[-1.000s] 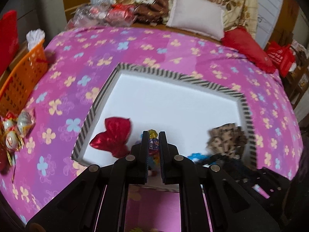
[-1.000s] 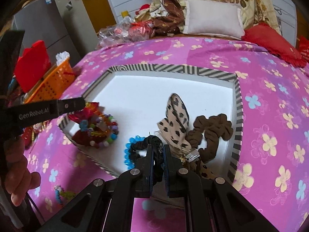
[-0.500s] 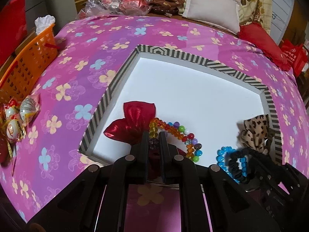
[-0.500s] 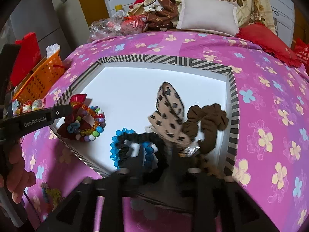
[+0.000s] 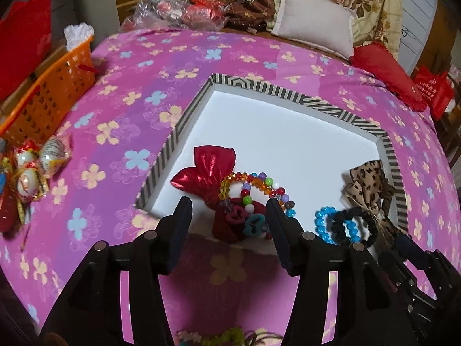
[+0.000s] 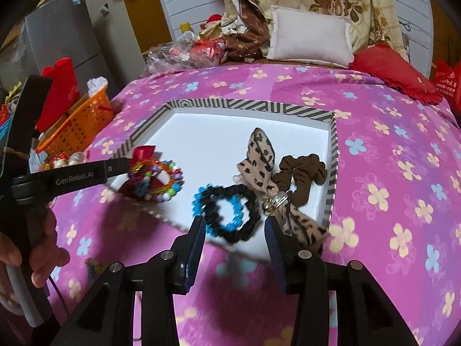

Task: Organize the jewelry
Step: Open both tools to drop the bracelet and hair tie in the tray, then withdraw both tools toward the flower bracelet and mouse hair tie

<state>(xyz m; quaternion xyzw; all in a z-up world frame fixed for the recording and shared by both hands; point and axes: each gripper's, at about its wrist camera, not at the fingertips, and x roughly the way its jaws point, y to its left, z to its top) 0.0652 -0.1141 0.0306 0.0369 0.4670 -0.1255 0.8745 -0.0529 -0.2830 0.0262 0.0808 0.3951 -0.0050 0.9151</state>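
A white tray with a striped rim (image 5: pixel 288 92) (image 6: pixel 245 104) lies on the pink flowered bedspread. My left gripper (image 5: pixel 228 204) is opening at the tray's near left corner. Its jaws stand wide, clear of the colourful bead bracelet (image 5: pixel 259 184) lying on a red bow (image 5: pixel 207 170) and dark red hair ties (image 5: pixel 230 225). My right gripper (image 6: pixel 234 222) is open, with nothing between its pads. Just beyond it a black scrunchie (image 6: pixel 227 191) lies over a blue bead bracelet (image 6: pixel 198 199). A leopard bow (image 6: pixel 258 158) and a brown scrunchie (image 6: pixel 305 173) lie to the right.
An orange basket (image 5: pixel 49 98) and wrapped sweets (image 5: pixel 34 167) sit at the bed's left edge. A white pillow (image 5: pixel 314 28), a red cushion (image 5: pixel 386 72) and bags line the far side. More beads (image 5: pixel 219 337) lie on the bedspread below the left gripper. A hand (image 6: pixel 43 245) holds the left gripper's handle.
Both grippers went from shut to open. The left one let go of the bead bracelet and the right one let go of the black scrunchie; both items now lie in the tray.
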